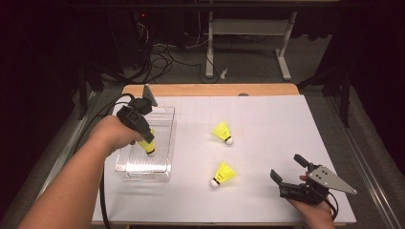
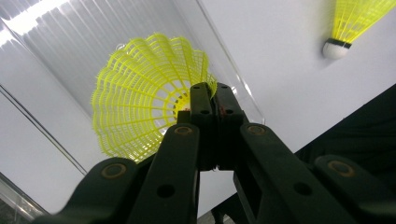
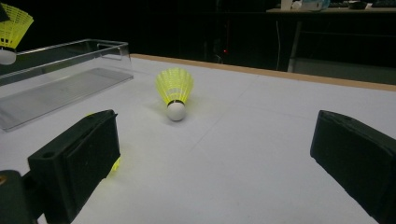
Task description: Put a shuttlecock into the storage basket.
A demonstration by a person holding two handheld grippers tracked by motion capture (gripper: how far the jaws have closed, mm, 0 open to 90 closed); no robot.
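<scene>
Overhead, white table sheet point(image 1: 267, 119) lit, room dark | left gripper point(image 1: 148, 140) clamped yellow shuttlecock point(image 1: 149, 148) above clear tray point(image 1: 165, 174) at left edge | right gripper point(image 1: 286, 174) wide, near front edge, nothing held

No readable text, label, brand, number or sign anywhere: none on table, none on clear tray, none on shuttlecocks, none on grippers.

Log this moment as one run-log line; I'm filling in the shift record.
left gripper: shut on shuttlecock above clear tray | right gripper: open, resting on table | loose shuttlecocks: two
</scene>
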